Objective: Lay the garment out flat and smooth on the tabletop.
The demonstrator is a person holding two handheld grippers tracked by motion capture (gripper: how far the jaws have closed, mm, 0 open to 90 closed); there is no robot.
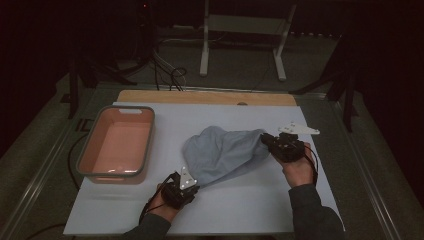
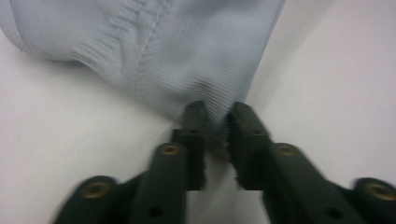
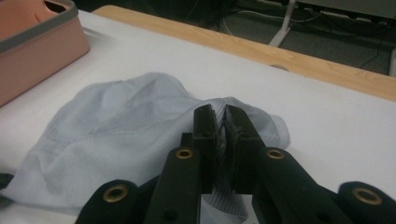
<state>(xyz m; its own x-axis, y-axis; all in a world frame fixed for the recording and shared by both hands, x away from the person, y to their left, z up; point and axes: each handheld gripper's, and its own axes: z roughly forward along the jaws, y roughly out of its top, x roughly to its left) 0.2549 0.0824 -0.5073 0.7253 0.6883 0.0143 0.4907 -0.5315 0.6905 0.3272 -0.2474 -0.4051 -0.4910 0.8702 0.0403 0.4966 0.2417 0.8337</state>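
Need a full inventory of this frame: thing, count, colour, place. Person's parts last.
cloth: 1, light blue-grey, ribbed knit, bunched mid-table, held at two ends.
bin: 1, pink with grey rim, left side of the table, looks empty.
table cover: 1, white, over the tabletop.
wooden edge: 1, light wood, far side of the table.
white stand: 1, on the floor beyond the table.
cables: several, dark, on the floor beyond the table.
left hand-held gripper: 1, black, shut on the cloth's near end.
right hand-held gripper: 1, black, shut on the cloth's right end.
hands: 2, dark sleeves, at the near edge.
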